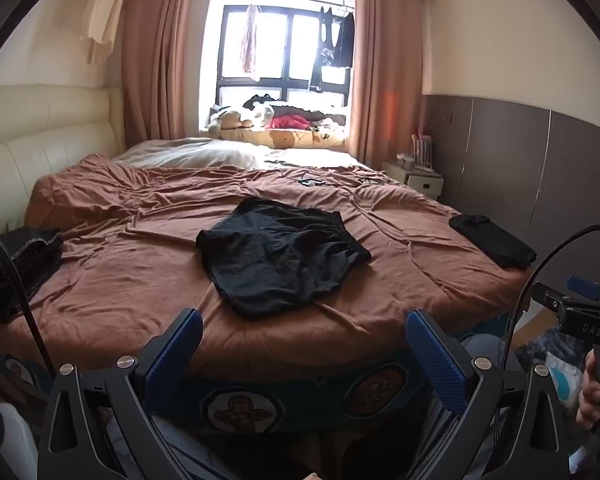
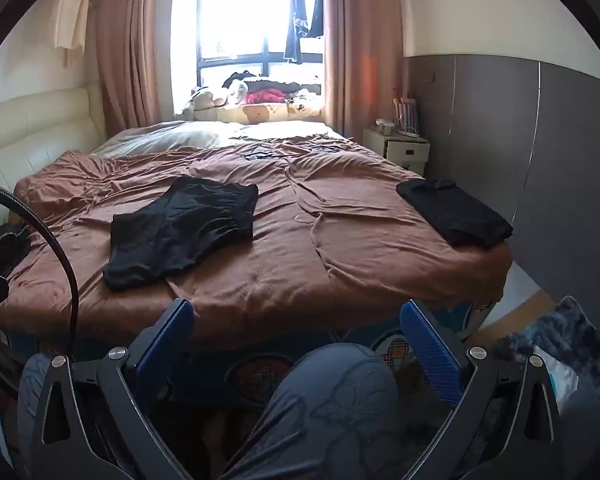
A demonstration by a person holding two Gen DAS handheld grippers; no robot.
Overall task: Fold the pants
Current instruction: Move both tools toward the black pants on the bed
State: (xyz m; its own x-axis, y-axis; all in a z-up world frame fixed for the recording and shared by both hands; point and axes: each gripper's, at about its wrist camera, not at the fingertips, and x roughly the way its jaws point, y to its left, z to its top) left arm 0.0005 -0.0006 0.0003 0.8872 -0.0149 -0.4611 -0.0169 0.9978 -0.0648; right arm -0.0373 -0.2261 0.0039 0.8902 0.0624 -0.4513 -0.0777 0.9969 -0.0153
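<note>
We held the left claw [image 1: 302,338] and right claw [image 2: 296,328] wide open and empty at the bed's [image 1: 148,264] foot, while the black shorts [image 1: 278,252], mid-bed, looked soft and light, best pinched at the waistband corners.

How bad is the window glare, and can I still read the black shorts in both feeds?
Left wrist view: window blown out, shorts dark but outlined. Right wrist view: glare harsher, shorts nearly featureless; fisheye bends the bed edge in both.
</note>
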